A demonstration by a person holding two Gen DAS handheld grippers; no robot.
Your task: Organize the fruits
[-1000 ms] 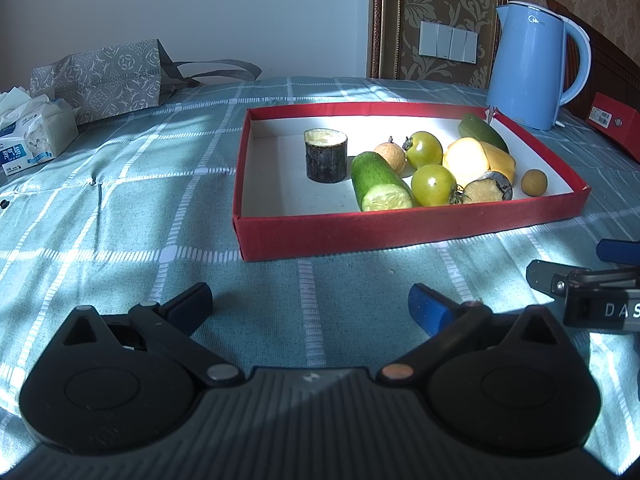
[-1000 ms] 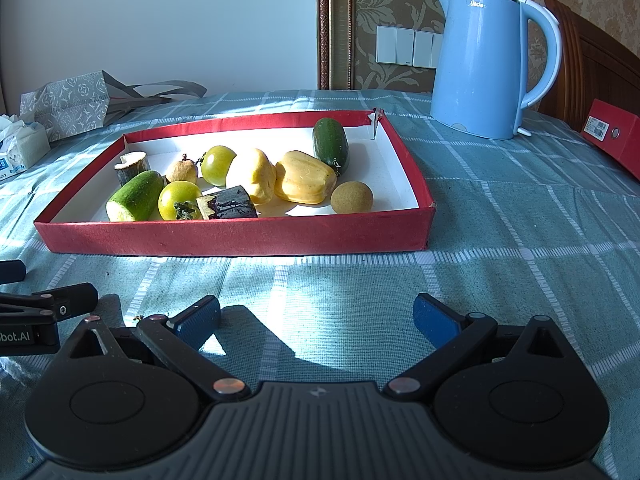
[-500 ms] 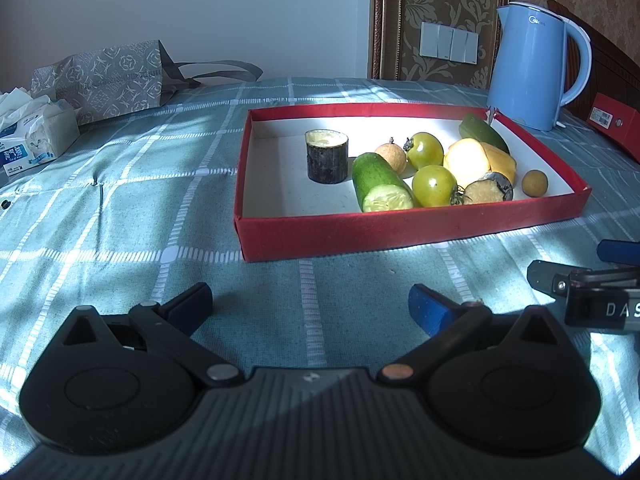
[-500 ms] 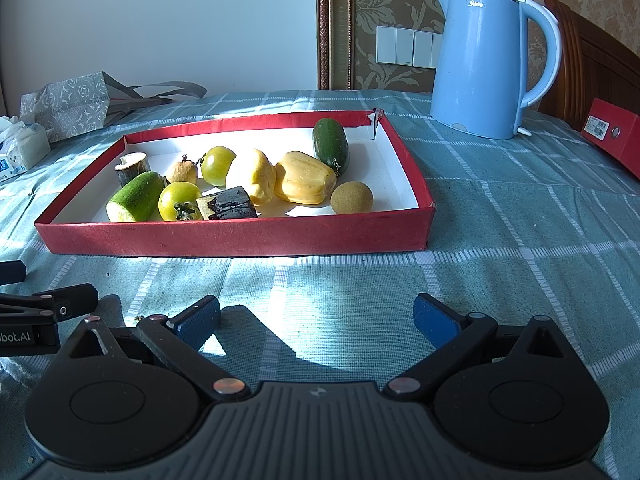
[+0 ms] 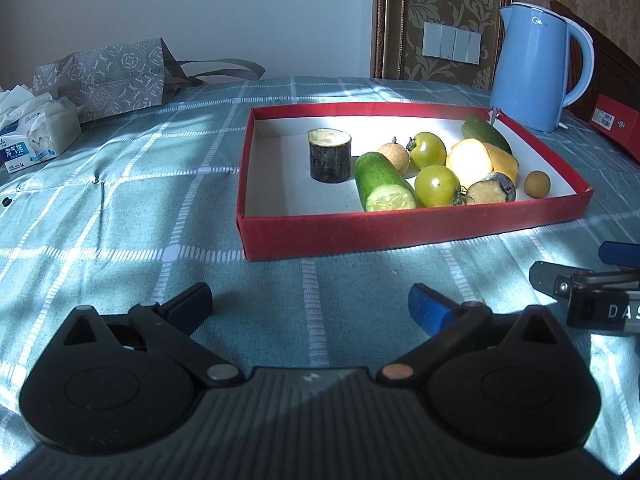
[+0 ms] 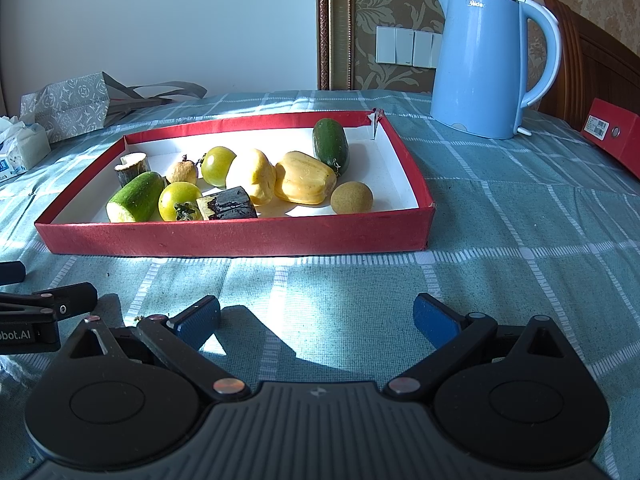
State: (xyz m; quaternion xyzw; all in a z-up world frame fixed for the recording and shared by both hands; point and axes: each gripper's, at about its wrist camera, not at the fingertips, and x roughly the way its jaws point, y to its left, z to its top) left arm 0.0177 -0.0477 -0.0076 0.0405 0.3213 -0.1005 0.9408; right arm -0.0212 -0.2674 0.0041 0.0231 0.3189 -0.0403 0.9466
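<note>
Left wrist view: the left gripper (image 5: 310,306) is seen spread wide and empty, low over the checked cloth (image 5: 120,208). The red tray (image 5: 400,232) lies just ahead and slightly to its right, the fruits gathered in the tray's right half; the cut cucumber (image 5: 382,186) points its long axis roughly toward the gripper.

Right wrist view: the right gripper (image 6: 316,320) is likewise spread and empty. The tray (image 6: 240,238) lies ahead and to its left, with the round brown fruit (image 6: 351,197) judged nearest to this gripper.

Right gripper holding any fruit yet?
No, the right gripper is open and empty above the cloth, short of the red tray.
</note>
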